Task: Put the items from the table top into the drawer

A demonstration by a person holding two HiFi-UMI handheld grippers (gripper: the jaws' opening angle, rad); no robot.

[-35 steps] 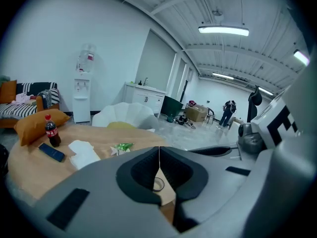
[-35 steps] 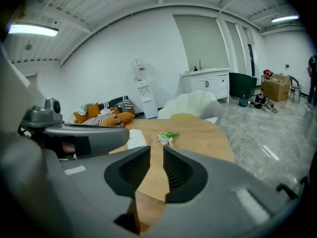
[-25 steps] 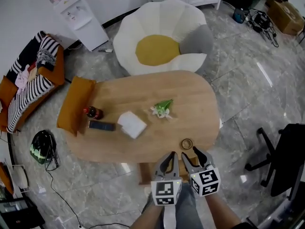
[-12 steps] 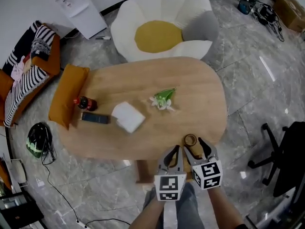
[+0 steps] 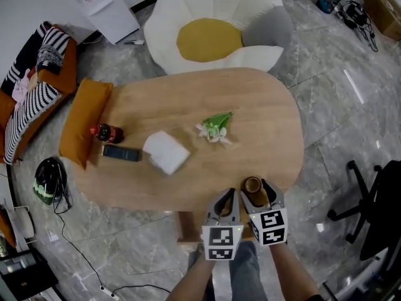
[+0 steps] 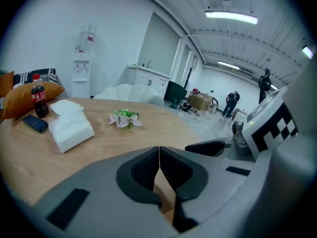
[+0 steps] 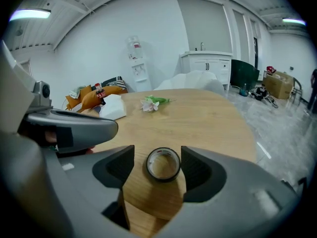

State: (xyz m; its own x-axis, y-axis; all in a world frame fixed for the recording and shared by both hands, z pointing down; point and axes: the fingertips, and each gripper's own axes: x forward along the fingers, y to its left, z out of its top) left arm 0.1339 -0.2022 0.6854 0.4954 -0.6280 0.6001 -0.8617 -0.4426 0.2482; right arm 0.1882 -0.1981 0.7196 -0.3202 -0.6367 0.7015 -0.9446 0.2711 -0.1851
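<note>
Looking from the left side of the worktop (image 5: 188, 93), I see first an orange cushion (image 5: 84, 121) against its edge. Next stands a cola bottle (image 5: 105, 132), upright, with a dark flat device (image 5: 121, 153) just beside it. After these come a white tissue pack (image 5: 166, 152) and, further to the middle, a small flower sprig (image 5: 215, 128). All of them are well apart from my hands.

My left tongs (image 5: 225, 200) hang at the near edge of the worktop. Their jaws are pressed together and there is nothing between them.

My right tongs (image 5: 258, 191) are directly beside them. Their jaws have just been opening and now they stand wide. The tape roll (image 7: 162, 165) lies between them on the wood, near the right end of the near edge. Neither pad touches it; I see a small gap on each side.

The roll lies flat with its hole upward, so it has no long axis and I judge that no turn of the wrist is needed. It is straight ahead of the right tongs, so this hand is clearly the nearer one. I think the coming move is only to close on it.

The drawer I cannot find in any view.
</note>
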